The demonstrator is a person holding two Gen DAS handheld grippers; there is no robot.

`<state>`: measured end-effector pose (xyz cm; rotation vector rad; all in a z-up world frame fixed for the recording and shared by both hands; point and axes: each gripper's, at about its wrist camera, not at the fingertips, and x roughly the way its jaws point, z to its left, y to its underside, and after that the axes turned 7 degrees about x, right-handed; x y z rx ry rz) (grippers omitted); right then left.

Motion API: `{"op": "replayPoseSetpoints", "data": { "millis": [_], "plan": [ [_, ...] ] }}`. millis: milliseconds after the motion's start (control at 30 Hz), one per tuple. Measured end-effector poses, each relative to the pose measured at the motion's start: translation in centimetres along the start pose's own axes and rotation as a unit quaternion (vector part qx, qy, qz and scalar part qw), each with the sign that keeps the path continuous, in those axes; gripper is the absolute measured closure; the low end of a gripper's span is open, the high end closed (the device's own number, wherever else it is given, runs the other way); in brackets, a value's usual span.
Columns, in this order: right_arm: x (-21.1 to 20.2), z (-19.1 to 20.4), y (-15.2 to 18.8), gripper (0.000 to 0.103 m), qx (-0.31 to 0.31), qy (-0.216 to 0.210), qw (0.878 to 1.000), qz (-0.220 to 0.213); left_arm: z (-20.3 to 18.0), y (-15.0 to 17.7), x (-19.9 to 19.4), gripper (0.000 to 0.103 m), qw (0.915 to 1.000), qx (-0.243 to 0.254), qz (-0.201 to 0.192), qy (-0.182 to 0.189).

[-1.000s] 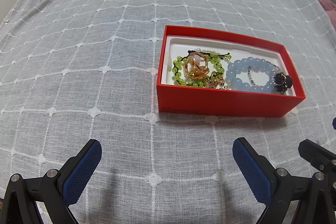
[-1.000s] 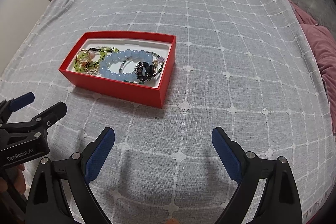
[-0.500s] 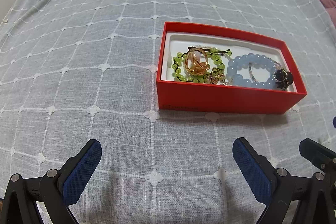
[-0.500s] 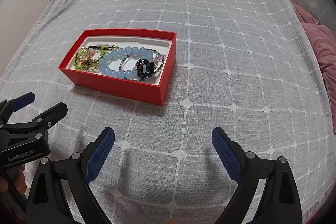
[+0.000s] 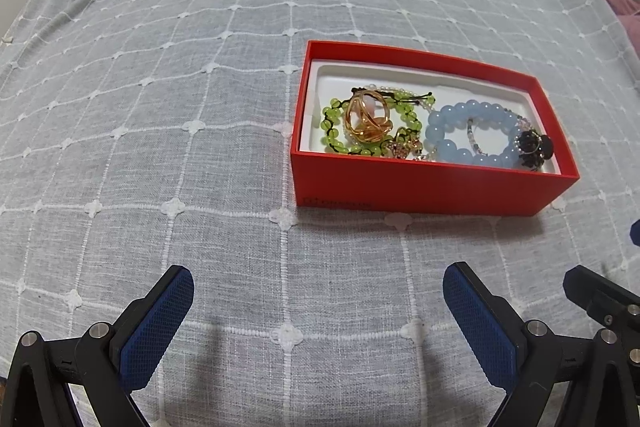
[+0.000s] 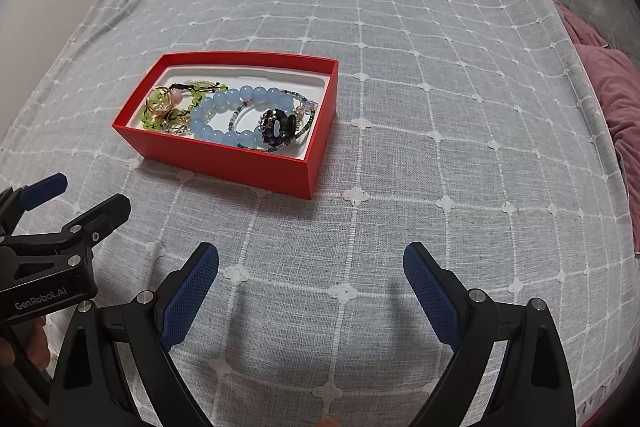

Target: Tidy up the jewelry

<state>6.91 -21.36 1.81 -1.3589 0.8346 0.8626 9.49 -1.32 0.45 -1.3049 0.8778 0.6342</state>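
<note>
The bed (image 6: 420, 39) with its grey checked cover has wide free room on all sides of the red box (image 6: 240, 163). The box stands ahead of both tongs, well apart from them. Inside lie a blue bead bracelet (image 5: 468, 131), a green bead bracelet (image 5: 332, 123) and gold rings (image 5: 368, 119). The left tongs (image 5: 318, 291) and right tongs (image 6: 311, 269) are both spread wide and hold nothing.
</note>
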Motion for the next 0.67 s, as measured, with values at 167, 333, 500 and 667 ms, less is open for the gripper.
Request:
{"op": "replayPoseSetpoints", "data": {
  "millis": [167,333,500,667],
  "plan": [
    [-0.2,0.0,0.0,0.008,-0.001,0.002,1.0,-0.001,0.0,0.1,-0.1,0.001,1.0,-0.003,0.0,0.005],
    [-0.6,0.1,0.1,0.008,-0.001,0.004,1.0,-0.003,0.0,0.2,-0.6,0.001,0.9999,-0.005,-0.002,0.01],
    [-1.3,0.3,0.7,0.008,-0.004,0.004,1.0,-0.007,0.0,0.7,-1.3,0.001,0.9998,-0.007,-0.005,0.017],
    [-2.1,0.9,2.1,0.008,-0.014,0.006,1.0,-0.011,0.3,2.2,-2.6,0.001,0.9997,-0.008,-0.008,0.021]
  ]
}}
